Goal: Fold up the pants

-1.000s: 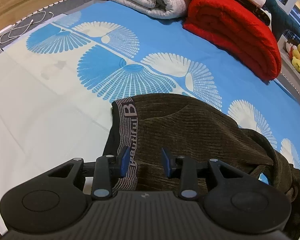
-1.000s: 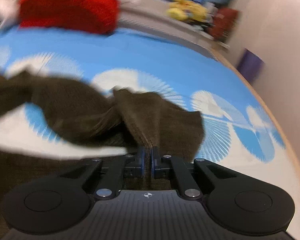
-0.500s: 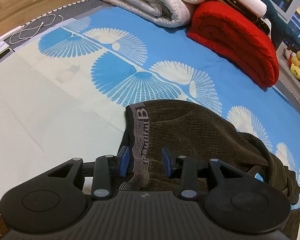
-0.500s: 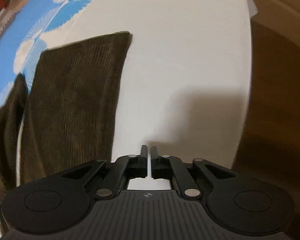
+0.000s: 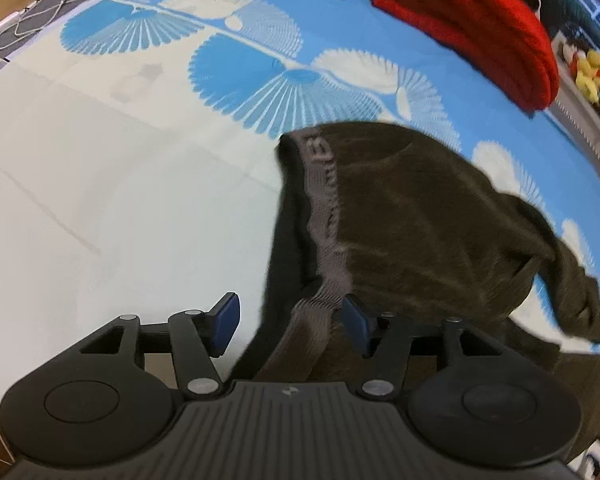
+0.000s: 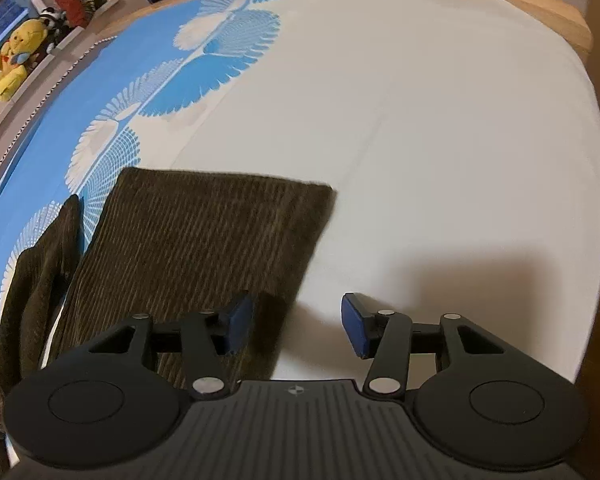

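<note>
Showing waistband left, leg hem right

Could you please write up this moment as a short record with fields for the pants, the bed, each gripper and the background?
pants: dark brown corduroy pants, crumpled at the waistband, one leg lying flat
bed: blue and white sheet
left gripper: jaws opening, waistband between them
right gripper: jaws opening over the leg's edge
background: red blanket, yellow plush toy
</note>
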### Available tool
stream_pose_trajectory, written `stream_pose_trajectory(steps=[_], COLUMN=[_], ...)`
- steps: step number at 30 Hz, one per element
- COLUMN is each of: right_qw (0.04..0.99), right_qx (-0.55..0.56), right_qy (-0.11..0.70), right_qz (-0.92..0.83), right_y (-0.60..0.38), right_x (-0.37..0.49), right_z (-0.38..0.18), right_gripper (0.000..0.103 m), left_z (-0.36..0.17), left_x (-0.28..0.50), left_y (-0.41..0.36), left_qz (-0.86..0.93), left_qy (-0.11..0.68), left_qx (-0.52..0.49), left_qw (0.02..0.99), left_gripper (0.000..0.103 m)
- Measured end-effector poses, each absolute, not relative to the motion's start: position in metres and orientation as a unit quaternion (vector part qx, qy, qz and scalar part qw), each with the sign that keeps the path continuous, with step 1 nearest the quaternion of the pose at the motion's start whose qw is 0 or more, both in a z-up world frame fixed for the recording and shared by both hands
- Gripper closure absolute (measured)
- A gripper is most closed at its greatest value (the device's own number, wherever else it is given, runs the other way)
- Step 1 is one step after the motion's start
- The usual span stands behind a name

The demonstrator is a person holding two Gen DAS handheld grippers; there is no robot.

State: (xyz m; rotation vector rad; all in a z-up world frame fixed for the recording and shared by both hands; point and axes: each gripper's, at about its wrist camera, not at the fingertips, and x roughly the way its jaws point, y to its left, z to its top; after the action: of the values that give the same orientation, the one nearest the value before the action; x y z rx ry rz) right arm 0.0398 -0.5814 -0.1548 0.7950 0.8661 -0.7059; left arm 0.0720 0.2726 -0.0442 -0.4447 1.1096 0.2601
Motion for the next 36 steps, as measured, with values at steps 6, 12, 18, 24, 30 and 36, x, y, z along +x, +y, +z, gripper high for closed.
stream_pose_trajectory(steps=[6,12,18,24,30,36], right_qw=[0.808,0.772,0.678,0.674,0.671,0.676], right_qx=[0.301,0.278,0.312,0.322,0.296,0.259], right_qy=[0.396,0.384,0.424,0.424,0.45,0.474], right_qz=[-0.316,-0.424,-0.513,-0.511,-0.509,-0.502], right_y=[-0.578,-0.575,-0.584,-0.586,-0.579,-0.565], right_x=[0.054,0.039,0.003,0.001,0.008,0.018], right_z=[-0.165,-0.141,-0.15,-0.152,-0.151,-0.152], right_gripper=[0.091,0.102,0.101,0.084,0.081,0.103], left_z=[-0.086,-0.108,-0.109,-0.111,-0.097,-0.095], left_x=[0.067,0.068,0.064,0.055,0.049,0.034], left_y=[0.272,0.254,0.25,0.238,0.232,0.243], left_qz=[0.093,0.068,0.06,0.035,0.023,-0.001], left_qy=[0.571,0.594,0.597,0.591,0.574,0.57], left_qx=[-0.188,-0.161,-0.138,-0.085,-0.048,-0.044], left_qw=[0.794,0.785,0.788,0.802,0.817,0.821], left_gripper=[0.041,0.041,0.041,0.062,0.093,0.095])
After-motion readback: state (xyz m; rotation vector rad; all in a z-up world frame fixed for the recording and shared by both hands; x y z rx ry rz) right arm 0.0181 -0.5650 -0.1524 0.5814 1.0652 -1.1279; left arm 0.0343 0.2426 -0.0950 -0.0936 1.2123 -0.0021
